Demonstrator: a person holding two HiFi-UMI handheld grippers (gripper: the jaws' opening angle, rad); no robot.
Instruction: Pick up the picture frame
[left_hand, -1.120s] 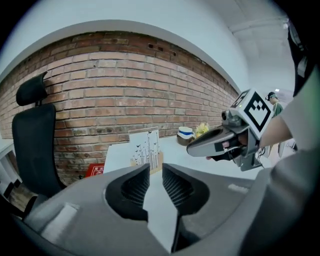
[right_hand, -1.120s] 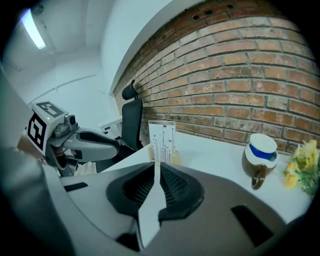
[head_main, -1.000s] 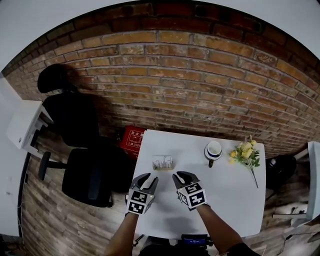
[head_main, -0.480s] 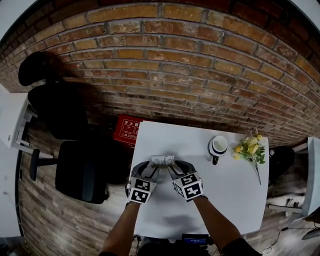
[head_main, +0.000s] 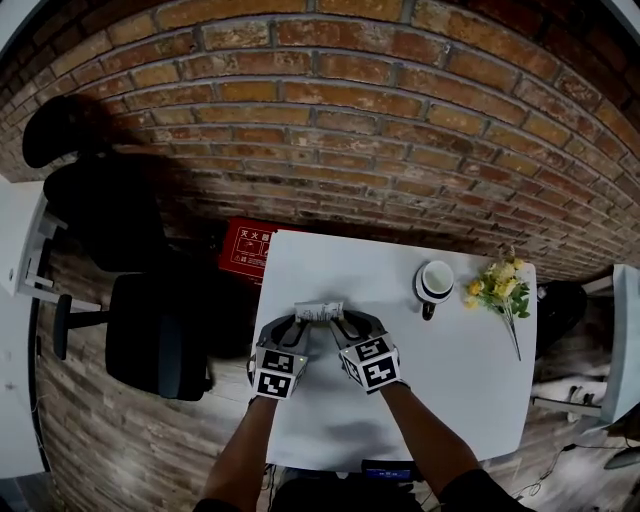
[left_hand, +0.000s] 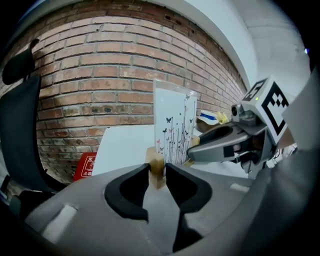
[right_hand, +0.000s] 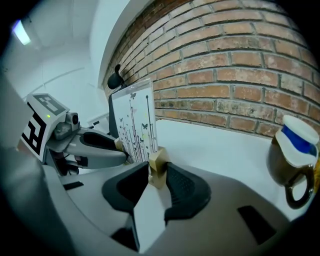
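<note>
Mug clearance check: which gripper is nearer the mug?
Right. Right gripper grips the picture frame end toward the mug; left gripper the far end. Both jaws just closed on it.

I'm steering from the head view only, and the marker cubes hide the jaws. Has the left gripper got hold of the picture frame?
Observer: Yes. The left gripper has just been closing, and now clamps a pale wooden foot block at one end of the upright, white-panelled picture frame.
Operator: And the right gripper?
Observer: The right gripper, also just closing, pinches the matching wooden block at the other end.
Operator: What does the frame show? I see only its top edge.
Observer: Dark butterflies and thin stems printed on white.
</note>
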